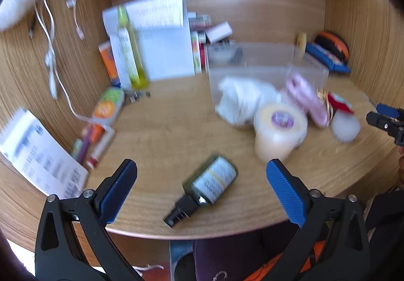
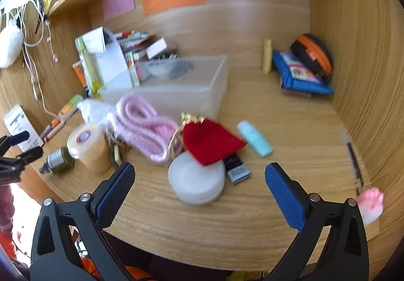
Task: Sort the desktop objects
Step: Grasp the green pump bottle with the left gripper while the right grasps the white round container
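My left gripper (image 1: 202, 175) is open and empty, its jaws either side of a dark green spray bottle (image 1: 207, 185) lying on the wooden desk (image 1: 164, 129). My right gripper (image 2: 199, 177) is open and empty, just above a round white lidded jar (image 2: 197, 182). A red pouch (image 2: 209, 141) overlaps that jar. A pink coiled cable (image 2: 146, 127), a cream tape roll (image 2: 88, 147), a teal tube (image 2: 255, 138) and a small dark box (image 2: 236, 167) lie around it. A clear plastic bin (image 2: 176, 84) stands behind. The bottle also shows in the right wrist view (image 2: 56, 161).
Boxes, tubes and papers (image 1: 151, 41) stand at the back left. A blue pouch (image 2: 298, 76) and an orange-black case (image 2: 313, 54) sit at the back right. A pen with a pink paw top (image 2: 358, 175) lies at the right wall. Cables (image 1: 50, 54) hang at the left.
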`<control>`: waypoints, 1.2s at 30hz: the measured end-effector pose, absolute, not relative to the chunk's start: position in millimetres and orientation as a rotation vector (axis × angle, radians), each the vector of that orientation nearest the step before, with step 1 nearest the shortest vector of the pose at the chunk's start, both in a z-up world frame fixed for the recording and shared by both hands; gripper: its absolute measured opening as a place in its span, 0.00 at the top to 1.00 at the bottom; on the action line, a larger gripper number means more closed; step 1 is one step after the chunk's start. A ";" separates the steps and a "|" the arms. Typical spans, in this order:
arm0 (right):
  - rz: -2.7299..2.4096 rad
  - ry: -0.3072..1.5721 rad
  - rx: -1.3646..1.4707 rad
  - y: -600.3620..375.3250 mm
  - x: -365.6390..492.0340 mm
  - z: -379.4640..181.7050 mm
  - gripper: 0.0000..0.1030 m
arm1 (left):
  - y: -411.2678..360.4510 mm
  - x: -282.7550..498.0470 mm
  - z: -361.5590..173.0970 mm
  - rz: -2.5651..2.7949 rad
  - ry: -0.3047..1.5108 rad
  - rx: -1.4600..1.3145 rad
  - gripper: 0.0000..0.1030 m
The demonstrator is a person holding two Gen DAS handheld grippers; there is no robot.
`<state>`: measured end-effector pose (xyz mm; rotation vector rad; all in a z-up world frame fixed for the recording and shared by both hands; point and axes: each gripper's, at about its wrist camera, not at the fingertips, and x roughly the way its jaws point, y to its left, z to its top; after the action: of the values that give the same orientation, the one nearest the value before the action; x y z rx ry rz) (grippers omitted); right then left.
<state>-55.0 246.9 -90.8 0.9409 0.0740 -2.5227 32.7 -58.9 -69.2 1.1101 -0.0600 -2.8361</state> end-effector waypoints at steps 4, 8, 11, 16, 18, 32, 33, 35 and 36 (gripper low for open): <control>-2.468 0.079 1.034 239.3 -55.1 -107.4 0.05 | -62.8 24.5 -91.8 -2.810 -0.051 1.206 0.00; -2.431 0.043 1.126 237.7 -58.5 -122.6 0.11 | -71.3 15.0 -104.8 -2.792 -0.022 1.262 0.00; -2.411 0.027 1.189 234.7 -63.7 -131.8 0.20 | -76.8 8.7 -111.0 -2.796 0.015 1.295 0.00; -2.456 0.053 1.212 227.7 -69.8 -139.2 0.30 | -75.0 2.4 -112.6 -2.803 0.006 1.275 0.00; -2.479 0.056 1.208 225.4 -73.4 -139.7 0.30 | -75.4 -0.6 -112.8 -2.803 -0.004 1.252 0.00; -2.575 0.118 1.142 212.1 -91.1 -142.6 0.39 | -87.0 -11.8 -122.6 -2.789 0.062 1.248 0.51; -2.577 0.117 1.133 211.3 -91.1 -142.7 0.39 | -89.9 -12.2 -122.7 -2.779 0.075 1.238 0.52; -2.576 0.121 1.124 210.9 -90.4 -142.5 0.39 | -93.0 -13.1 -122.9 -2.760 0.076 1.217 0.60; -2.571 0.120 1.123 211.4 -89.6 -142.4 0.39 | -94.1 -12.5 -123.2 -2.757 0.080 1.211 0.60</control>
<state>-89.6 211.4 -142.4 1.1226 0.1195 -2.5708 -12.5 -94.1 -123.2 1.2110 0.0799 -2.7575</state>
